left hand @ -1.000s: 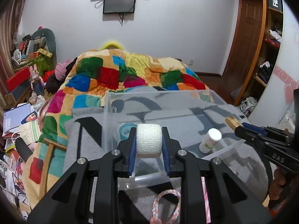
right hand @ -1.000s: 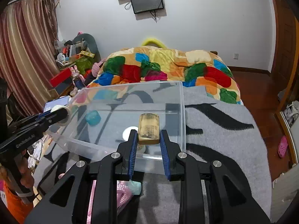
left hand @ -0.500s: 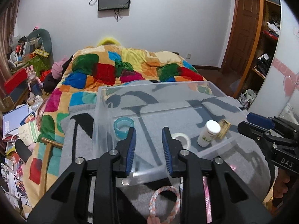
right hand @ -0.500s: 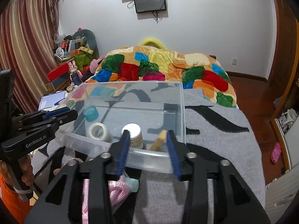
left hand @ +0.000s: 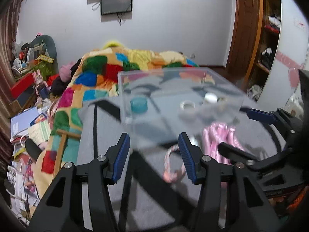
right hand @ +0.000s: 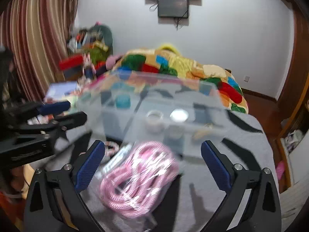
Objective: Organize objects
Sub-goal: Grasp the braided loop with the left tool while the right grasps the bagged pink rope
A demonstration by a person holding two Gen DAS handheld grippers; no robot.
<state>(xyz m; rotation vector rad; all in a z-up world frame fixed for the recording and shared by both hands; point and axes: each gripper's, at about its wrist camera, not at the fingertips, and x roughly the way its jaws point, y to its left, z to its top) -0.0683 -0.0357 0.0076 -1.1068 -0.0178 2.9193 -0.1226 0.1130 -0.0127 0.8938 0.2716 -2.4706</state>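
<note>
Right wrist: bagged pink rope (right hand: 139, 177) — long axis toward clear bin (right hand: 204, 127)

blur: clear bin (right hand: 204, 104) contents smeared | pink rope (left hand: 218, 135) smeared

Even, soft indoor light, heavy fisheye bending and dark vignetted corners, motion blur smearing both views' middles.

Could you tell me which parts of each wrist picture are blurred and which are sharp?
Left wrist view: the left gripper is sharp, while the clear bin and the braided ring are smeared. Right wrist view: the blur is stronger, over the bin, the pink rope and the curtain; the right gripper is crisp. Both bend straight lines near the edges.
</note>
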